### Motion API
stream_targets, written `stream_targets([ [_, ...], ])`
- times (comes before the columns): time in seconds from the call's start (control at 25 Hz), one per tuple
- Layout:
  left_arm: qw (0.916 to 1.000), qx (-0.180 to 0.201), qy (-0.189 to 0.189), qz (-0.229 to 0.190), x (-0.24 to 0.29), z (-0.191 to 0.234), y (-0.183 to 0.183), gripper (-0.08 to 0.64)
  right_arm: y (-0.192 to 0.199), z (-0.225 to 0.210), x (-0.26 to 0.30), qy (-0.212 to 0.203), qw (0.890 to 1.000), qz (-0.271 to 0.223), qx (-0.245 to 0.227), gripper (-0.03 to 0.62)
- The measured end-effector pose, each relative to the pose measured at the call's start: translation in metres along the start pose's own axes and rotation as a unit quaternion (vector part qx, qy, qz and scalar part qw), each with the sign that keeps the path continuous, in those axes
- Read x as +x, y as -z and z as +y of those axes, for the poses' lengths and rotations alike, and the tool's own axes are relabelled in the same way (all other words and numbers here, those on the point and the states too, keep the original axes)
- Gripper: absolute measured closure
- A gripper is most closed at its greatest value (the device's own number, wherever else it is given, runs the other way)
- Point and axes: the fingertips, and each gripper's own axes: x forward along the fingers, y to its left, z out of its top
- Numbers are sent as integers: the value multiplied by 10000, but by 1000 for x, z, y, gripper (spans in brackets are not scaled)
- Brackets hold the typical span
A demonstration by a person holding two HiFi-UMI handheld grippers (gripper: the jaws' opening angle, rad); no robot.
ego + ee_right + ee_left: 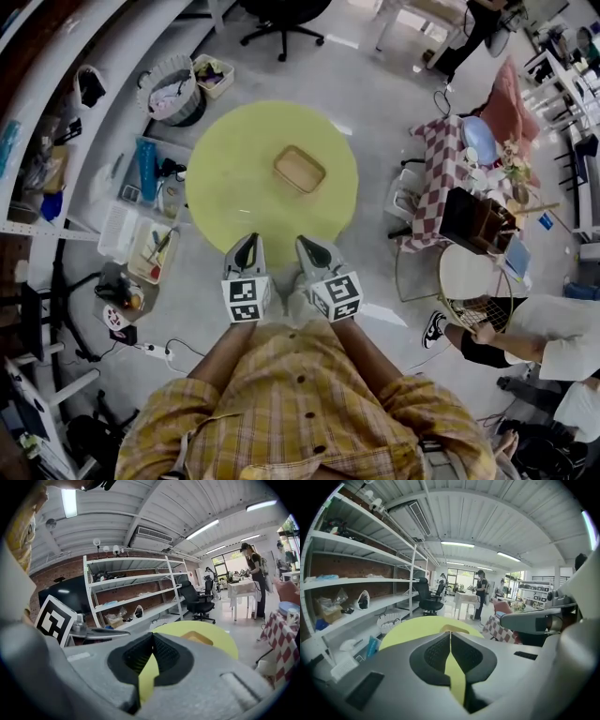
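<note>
Head view is showing the person in a yellow plaid shirt (300, 412) holding both tools side by side at the lower edge of a round yellow desk (234, 178). The left hand-held gripper (248, 242) is sitting just left of the frame's centre, and the right hand-held gripper (306, 244) is sitting just beside it, their marker cubes nearly touching. A shallow tan tray (299, 169) is lying near the middle of the desk, above both tools in the frame and well apart from them, slightly closer to the right one's line.

Left gripper view is showing the left hand-held gripper (450, 633) with its jaws together, the ribbed pads meeting at the tips and nothing lying between them. Only the yellow desk (408, 629) is showing through the narrow slit lower down. The tray (458, 629) is peeking out just above the tips, at the frame's centre.

Right gripper view is showing the right hand-held gripper (152, 635) likewise with jaws together and empty. There the tray (198, 638) is lying on the desk (224, 645) to the right of the tips.

Around the desk, a round laundry basket (173, 89) is standing on the floor at upper left, a black office chair (281, 14) at the top edge, and a checked tablecloth (448, 164) at right.
</note>
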Motion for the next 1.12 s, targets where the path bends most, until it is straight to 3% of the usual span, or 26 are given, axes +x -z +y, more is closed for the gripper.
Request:
stream_targets([
  [0.72,9984,261,33,499,41,18,34,520,29,-4,15,112,9990,346,240,595],
  [1.12,9965,202,13,812,66,31,54,486,42,-8,22,168,9981,476,366,595],
])
